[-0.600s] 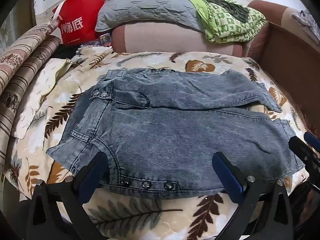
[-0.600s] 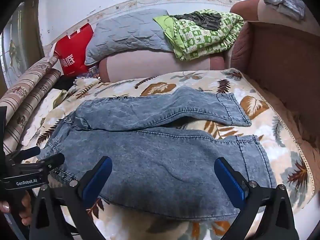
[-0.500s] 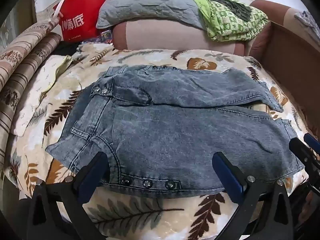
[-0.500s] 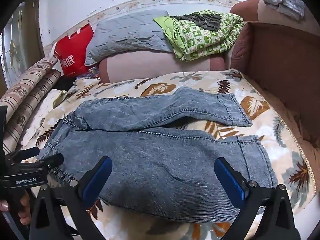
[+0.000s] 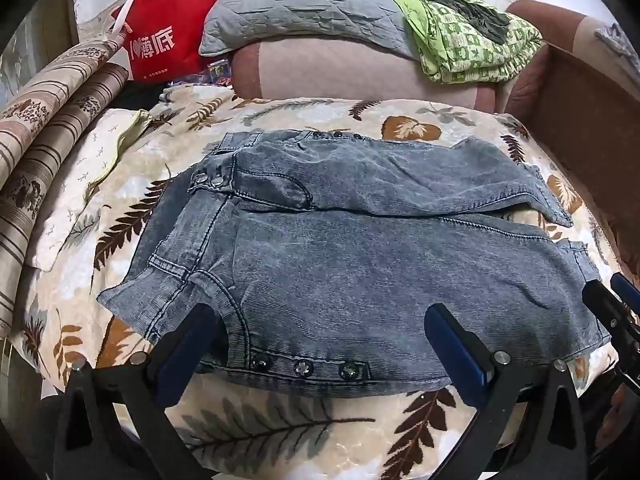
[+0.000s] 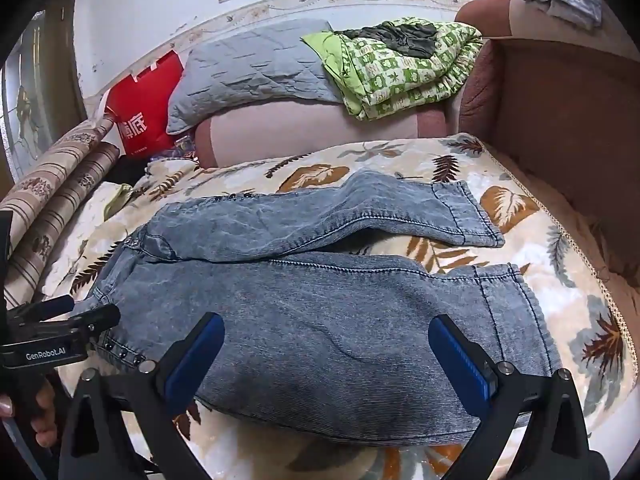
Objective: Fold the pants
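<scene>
The faded blue denim pants (image 5: 360, 256) were spread flat on the leaf-patterned blanket (image 5: 280, 428). Left gripper (image 5: 320, 344) and right gripper (image 6: 326, 356) were held with jaws fully open and empty above the near edge.

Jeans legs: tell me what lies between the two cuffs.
Only leaf-print blanket shows in the gap between the far cuff and the near cuff, clearest in the right wrist view.
</scene>
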The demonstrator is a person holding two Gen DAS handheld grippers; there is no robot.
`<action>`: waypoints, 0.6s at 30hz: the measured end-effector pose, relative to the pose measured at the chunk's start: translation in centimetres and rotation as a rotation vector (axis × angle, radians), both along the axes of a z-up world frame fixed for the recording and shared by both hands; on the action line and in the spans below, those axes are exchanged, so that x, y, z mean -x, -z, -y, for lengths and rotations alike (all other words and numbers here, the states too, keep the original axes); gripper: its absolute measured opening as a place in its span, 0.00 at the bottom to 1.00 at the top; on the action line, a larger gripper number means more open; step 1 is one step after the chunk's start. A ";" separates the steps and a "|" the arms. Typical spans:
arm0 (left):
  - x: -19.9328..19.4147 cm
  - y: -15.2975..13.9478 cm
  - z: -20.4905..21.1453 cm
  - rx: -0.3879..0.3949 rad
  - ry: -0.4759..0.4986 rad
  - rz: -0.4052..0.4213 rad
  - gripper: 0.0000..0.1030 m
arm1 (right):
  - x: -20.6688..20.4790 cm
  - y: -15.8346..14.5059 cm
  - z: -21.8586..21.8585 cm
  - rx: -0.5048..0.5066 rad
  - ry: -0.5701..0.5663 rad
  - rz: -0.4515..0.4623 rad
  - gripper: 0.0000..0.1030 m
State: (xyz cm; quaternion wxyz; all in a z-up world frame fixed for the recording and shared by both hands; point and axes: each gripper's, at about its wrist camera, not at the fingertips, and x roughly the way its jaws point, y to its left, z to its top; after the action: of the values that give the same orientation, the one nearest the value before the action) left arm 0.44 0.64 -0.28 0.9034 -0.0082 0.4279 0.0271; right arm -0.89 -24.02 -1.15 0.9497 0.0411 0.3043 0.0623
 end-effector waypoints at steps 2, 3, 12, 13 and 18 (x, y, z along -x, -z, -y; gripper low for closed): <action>0.0 0.0 -0.1 0.004 -0.002 0.001 1.00 | -0.6 -0.4 0.4 0.000 -0.001 0.001 1.00; 0.0 0.0 -0.2 0.006 -0.002 0.001 1.00 | -0.6 -0.4 0.3 0.003 0.000 0.000 1.00; 0.0 0.2 -0.9 0.022 -0.006 -0.001 1.00 | -0.5 -0.5 0.3 0.009 0.003 -0.008 1.00; 0.0 0.3 -1.2 0.029 -0.011 -0.002 1.00 | -0.5 -0.5 0.4 0.001 0.001 -0.014 1.00; 0.5 1.9 -7.0 0.103 -0.163 -0.032 1.00 | 0.1 1.0 2.7 -0.164 -0.021 -0.140 1.00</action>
State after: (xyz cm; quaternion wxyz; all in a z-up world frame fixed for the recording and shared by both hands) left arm -0.04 7.66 -2.17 0.8898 -0.0889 0.4408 0.0783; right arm -0.97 -26.76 -2.15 0.9188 0.1197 0.3642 0.0939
